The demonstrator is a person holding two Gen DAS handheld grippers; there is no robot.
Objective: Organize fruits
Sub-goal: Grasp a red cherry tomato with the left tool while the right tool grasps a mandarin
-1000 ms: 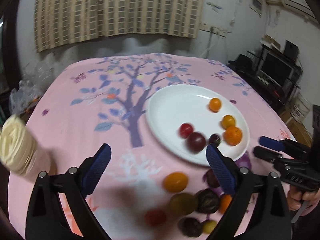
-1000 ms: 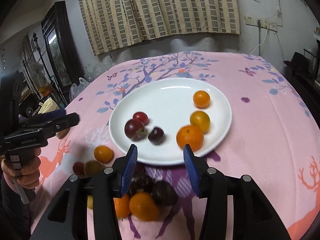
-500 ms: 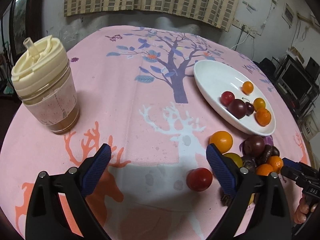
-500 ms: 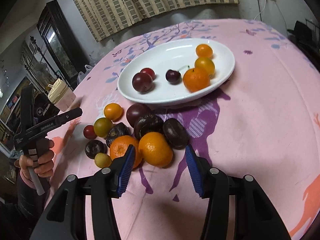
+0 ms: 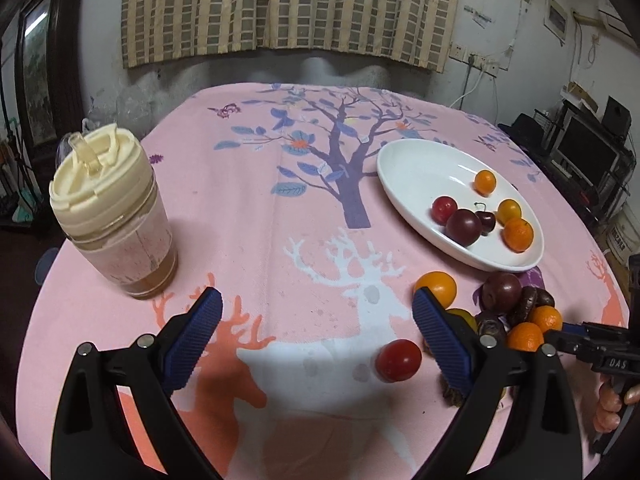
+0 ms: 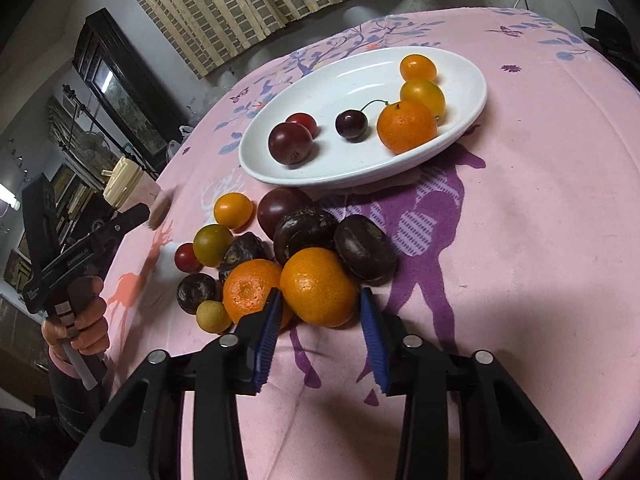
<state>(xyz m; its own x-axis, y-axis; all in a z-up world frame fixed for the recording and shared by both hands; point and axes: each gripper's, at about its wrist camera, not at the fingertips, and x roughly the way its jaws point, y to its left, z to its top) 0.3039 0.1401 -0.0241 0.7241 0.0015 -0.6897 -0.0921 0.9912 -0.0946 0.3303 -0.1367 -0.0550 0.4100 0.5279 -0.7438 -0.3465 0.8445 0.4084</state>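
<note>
At the far left of your pink tree-and-deer-printed desk [image 5: 248, 216] stands a clear plastic tumbler with a cream lid [image 5: 110, 210], upright and well apart from the fruit. Your left gripper [image 5: 316, 330] hovers over the near edge of the desk with its blue-padded fingers [image 5: 192, 336] spread wide and holding nothing; a small red cherry tomato [image 5: 398, 360] lies on the cloth just inside the right-hand finger. To the right, the loose pile of fruit sits on the desk against the near rim of the white oval plate [image 6: 320, 92]: an orange-yellow round tomato [image 6: 233, 211], a green-yellow tomato [image 6: 212, 245], several dark wrinkled fruits, a dark purple plum [image 6: 280, 206] and two mandarins. Your right gripper [image 6: 320, 308] has its fingers apart, flanking the right-hand orange mandarin [image 6: 318, 286] without clamping it; the left finger tip lies between that fruit and the neighbouring left-hand orange mandarin [image 6: 248, 290], which touches it. On the plate lie a plum, a red tomato, a stemmed dark cherry [image 6: 351, 124], a mandarin and two orange-yellow tomatoes.
</note>
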